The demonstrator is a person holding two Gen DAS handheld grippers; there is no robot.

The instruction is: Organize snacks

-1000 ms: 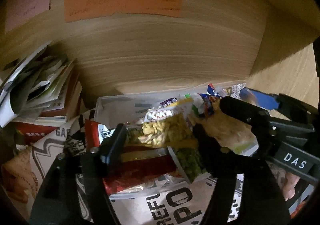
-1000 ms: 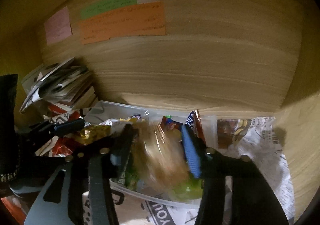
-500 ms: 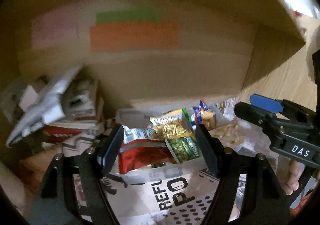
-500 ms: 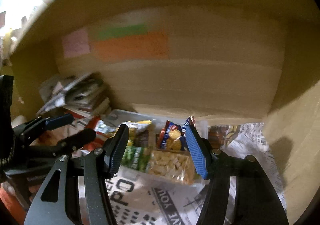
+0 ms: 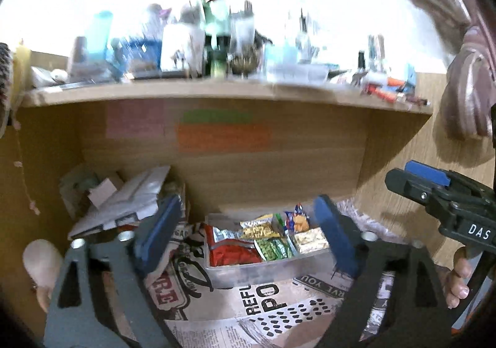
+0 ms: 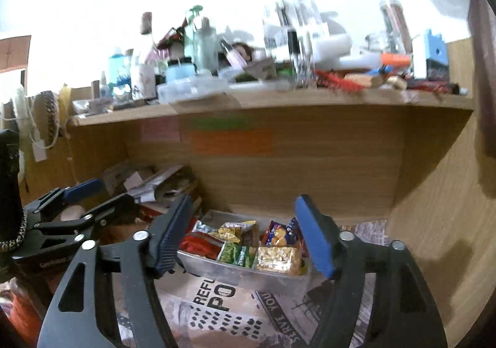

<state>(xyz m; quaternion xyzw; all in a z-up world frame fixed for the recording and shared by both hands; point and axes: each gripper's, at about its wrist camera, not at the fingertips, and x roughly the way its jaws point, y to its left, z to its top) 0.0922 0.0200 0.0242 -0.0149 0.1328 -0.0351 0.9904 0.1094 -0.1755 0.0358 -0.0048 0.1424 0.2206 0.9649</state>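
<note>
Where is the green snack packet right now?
In both views the green snack packet lies in the clear tub on the newspaper, between the red bag and the peanut pack.

My left gripper [image 5: 248, 233] has two black angular arms with triangular cut-outs, silver round bolts at the joints, and ribbed blue pads [image 5: 161, 236] on the inner faces of its fingers. My right gripper [image 6: 241, 239] is built the same: black frame, silver bolts, blue ribbed pads [image 6: 311, 239]. Seen from the left wrist camera, the right tool's side carries a white "DAS" marking on black, with a blue-tipped finger above it. Bare skin of my right hand [image 5: 458, 279] shows beneath, with pale fingernails
</note>
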